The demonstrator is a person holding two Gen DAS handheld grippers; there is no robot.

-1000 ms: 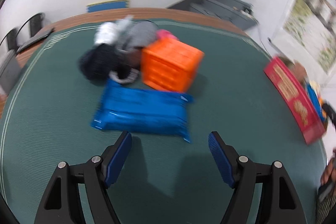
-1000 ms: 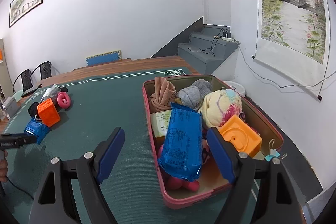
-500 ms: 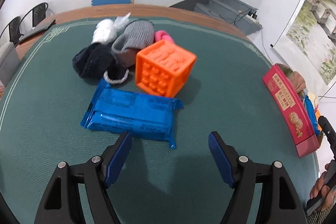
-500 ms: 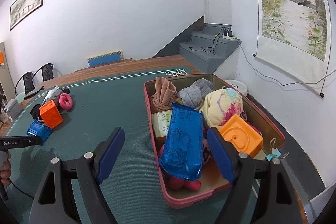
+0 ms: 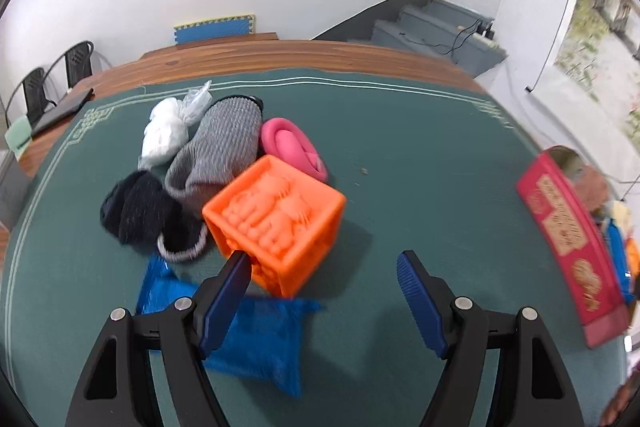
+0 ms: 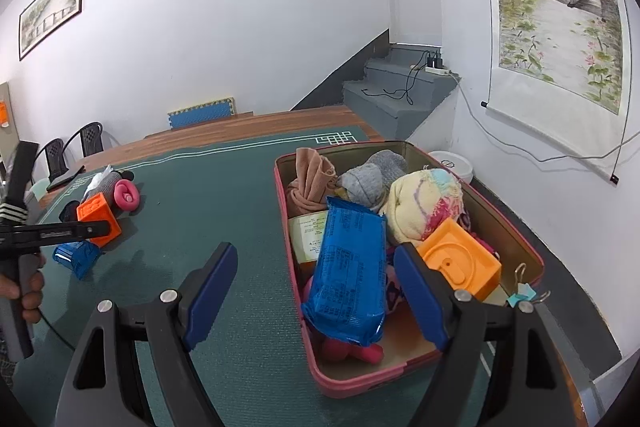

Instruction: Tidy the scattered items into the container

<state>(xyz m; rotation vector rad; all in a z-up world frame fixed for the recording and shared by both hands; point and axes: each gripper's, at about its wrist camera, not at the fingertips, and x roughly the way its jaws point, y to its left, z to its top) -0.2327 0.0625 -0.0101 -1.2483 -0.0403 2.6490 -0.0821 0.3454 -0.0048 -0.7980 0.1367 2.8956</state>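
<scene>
Orange plastic now fills the space just ahead of the left gripper point(image 5: 324, 267): a second ago the orange cube point(image 5: 276, 223) sat well beyond the fingers with the blue packet point(image 5: 256, 339) lying whole in front of them, and since then the left wrist view has closed in, so the packet lies partly under the left finger and the cube's near corner stands just beside that finger's tip. Whether the tip touches the cube cannot be told through the blur. The left gripper's jaws stand spread as before, with nothing pinched between them; only bare green mat point(image 5: 420, 167) shows in the gap. Beyond the cube lie a pink ring point(image 5: 294, 147), a grey knitted piece point(image 5: 220, 151), a dark knitted piece point(image 5: 140, 211) and a white bag point(image 5: 164, 135), bunched together and touching. The red box point(image 5: 568, 239) stands well off to the gripper's right. The right wrist view is unchanged: the right gripper point(image 6: 316, 263) hangs spread and empty over the near end of the red box, which holds a second blue packet point(image 6: 348, 267), an orange block point(image 6: 460, 263), rolled cloths and socks. To its far left, a hand point(image 6: 28, 287) holds the left gripper over the scattered pile.
</scene>
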